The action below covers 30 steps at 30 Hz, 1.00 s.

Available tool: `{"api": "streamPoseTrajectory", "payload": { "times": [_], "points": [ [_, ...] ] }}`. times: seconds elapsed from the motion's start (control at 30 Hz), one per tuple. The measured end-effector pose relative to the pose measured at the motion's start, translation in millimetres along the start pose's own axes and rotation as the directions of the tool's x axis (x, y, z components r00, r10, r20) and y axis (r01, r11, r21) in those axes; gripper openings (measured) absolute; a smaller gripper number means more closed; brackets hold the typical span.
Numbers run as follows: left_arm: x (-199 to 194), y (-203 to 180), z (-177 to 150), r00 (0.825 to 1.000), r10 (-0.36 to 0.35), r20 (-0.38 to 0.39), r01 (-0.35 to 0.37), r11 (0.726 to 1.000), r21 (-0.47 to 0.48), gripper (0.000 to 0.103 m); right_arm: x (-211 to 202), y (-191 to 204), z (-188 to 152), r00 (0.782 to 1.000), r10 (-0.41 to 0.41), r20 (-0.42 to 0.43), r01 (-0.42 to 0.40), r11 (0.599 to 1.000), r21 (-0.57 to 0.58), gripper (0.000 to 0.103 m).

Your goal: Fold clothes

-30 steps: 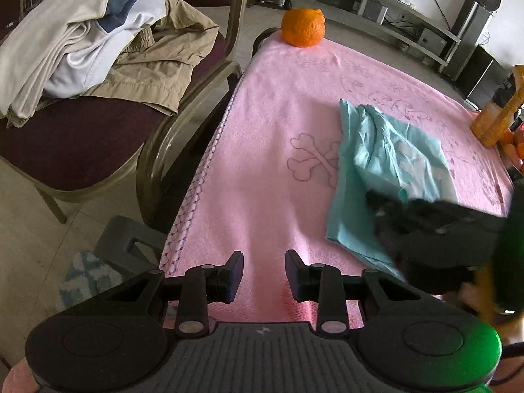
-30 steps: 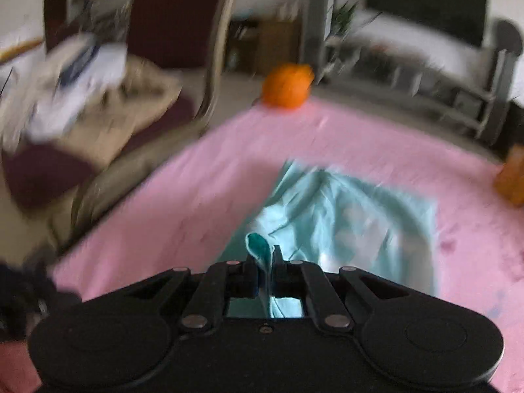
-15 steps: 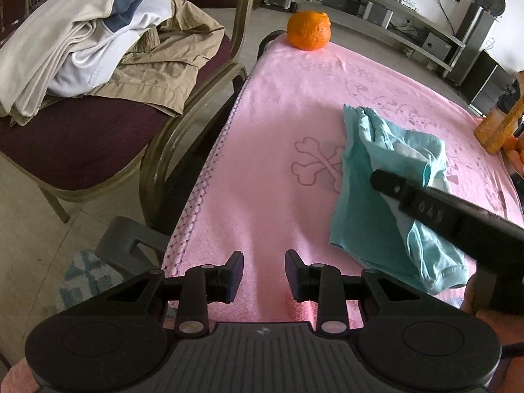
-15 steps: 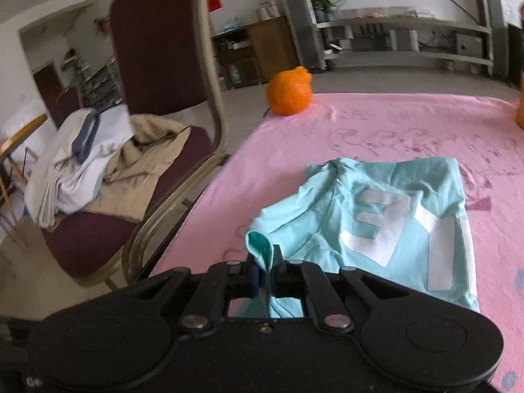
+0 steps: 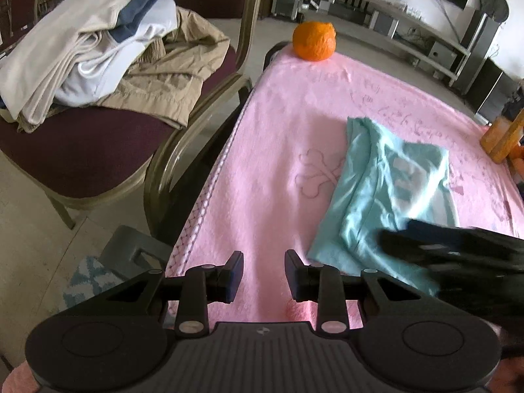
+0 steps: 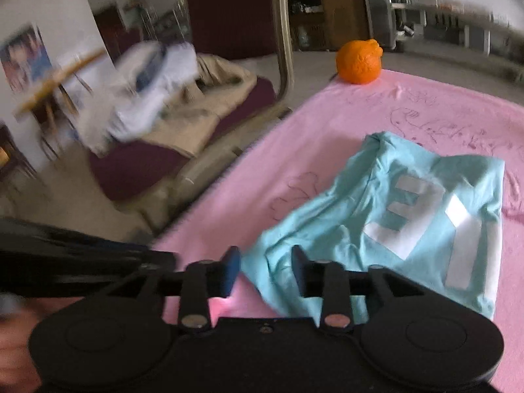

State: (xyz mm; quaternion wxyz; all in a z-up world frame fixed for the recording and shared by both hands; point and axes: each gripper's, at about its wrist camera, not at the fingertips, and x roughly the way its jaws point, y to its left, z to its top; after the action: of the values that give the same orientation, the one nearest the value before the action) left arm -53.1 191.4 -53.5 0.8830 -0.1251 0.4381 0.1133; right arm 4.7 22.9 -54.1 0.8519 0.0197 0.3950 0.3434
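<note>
So the surface is a fuzzy pink blanket [image 5: 271, 150] with faint line drawings on it, a crossed-bones doodle being the clearest one. On top lies a soft teal t-shirt [image 6: 422, 203], roughly folded into a rumpled rectangle, with blocky white printed shapes showing on the upper layer. The near edge of the shirt is bunched and wrinkly rather than flat.

A bumpy-skinned orange [image 5: 314, 41] sits at the far end of the blanket. Off to the side is a chair [image 5: 85, 150] with a dark maroon seat and a curved metal frame, piled with loose clothes [image 5: 108, 55] in white, navy and crinkly beige.

Hard to read: the right wrist view is smeared with motion blur, so the chair pile there is mush. In the left wrist view the right gripper [image 5: 458, 255] is just a dark blurred streak covering the shirt's near corner. Something orange at the blanket's right edge is cut off.

The right gripper's jaws are opening, with the shirt's near corner lying just beyond the fingers, nothing pinched. The left gripper [image 5: 263, 275] hangs over bare blanket with its jaws a bit apart and empty, the shirt just off to its right.
</note>
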Motion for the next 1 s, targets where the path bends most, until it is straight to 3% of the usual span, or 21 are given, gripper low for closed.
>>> {"api": "streamPoseTrajectory", "payload": {
  "times": [0.03,0.1,0.17,0.3,0.4,0.5,0.6,0.67,0.73,0.87,1.0],
  "points": [
    [-0.4,-2.8,0.6,1.000,-0.012,0.008,0.012,1.000,0.010,0.023,-14.5,-7.8,1.2,1.000,0.002,0.019,-0.002,0.999,0.034,0.042],
    [0.7,-15.5,2.0,0.999,-0.052,0.016,0.051,0.997,0.060,0.020,-44.3,-32.6,1.3,0.998,-0.020,0.054,0.013,0.992,0.127,0.050],
    [4.3,-35.9,4.5,0.995,-0.100,0.012,0.097,0.986,0.137,0.013,-66.1,-60.8,-1.7,0.996,-0.061,0.067,0.045,0.975,0.219,0.049],
    [22.4,-84.5,1.8,0.982,-0.183,-0.039,0.187,0.935,0.301,0.015,-66.0,-97.5,-15.1,0.987,-0.163,-0.006,0.157,0.943,0.293,0.024],
    [44.5,-116.4,-6.6,0.991,-0.121,-0.062,0.136,0.890,0.435,0.015,-46.6,-97.4,-28.5,0.987,-0.154,-0.051,0.162,0.961,0.224,0.024],
    [64.2,-124.8,-17.0,0.996,0.032,-0.079,0.014,0.850,0.527,0.017,-25.8,-87.3,-42.4,0.972,-0.209,-0.107,0.216,0.975,0.057,0.024],
    [53.9,-112.2,-14.3,0.995,0.026,-0.100,0.027,0.870,0.493,0.017,-26.9,-80.2,-51.6,0.946,-0.292,-0.139,0.282,0.955,-0.088,0.022],
    [43.5,-103.6,-9.9,0.993,0.020,-0.114,0.035,0.885,0.464,0.016,-37.4,-85.4,-47.9,0.933,-0.308,-0.188,0.306,0.951,-0.040,0.023],
    [24.3,-97.1,-1.0,0.995,-0.044,-0.089,0.078,0.899,0.432,0.017,-59.6,-90.8,-39.6,0.944,-0.273,-0.187,0.285,0.958,0.038,0.023],
    [-17.6,-92.1,30.9,0.982,-0.183,0.041,0.152,0.908,0.391,0.029,-121.5,-92.0,-4.4,0.973,-0.226,-0.052,0.231,0.967,0.106,0.029],
    [-10.3,-100.3,61.8,0.973,-0.196,0.125,0.136,0.915,0.381,0.036,-151.9,-104.1,31.4,0.978,-0.207,0.026,0.204,0.974,0.098,0.041]
  ]
}}
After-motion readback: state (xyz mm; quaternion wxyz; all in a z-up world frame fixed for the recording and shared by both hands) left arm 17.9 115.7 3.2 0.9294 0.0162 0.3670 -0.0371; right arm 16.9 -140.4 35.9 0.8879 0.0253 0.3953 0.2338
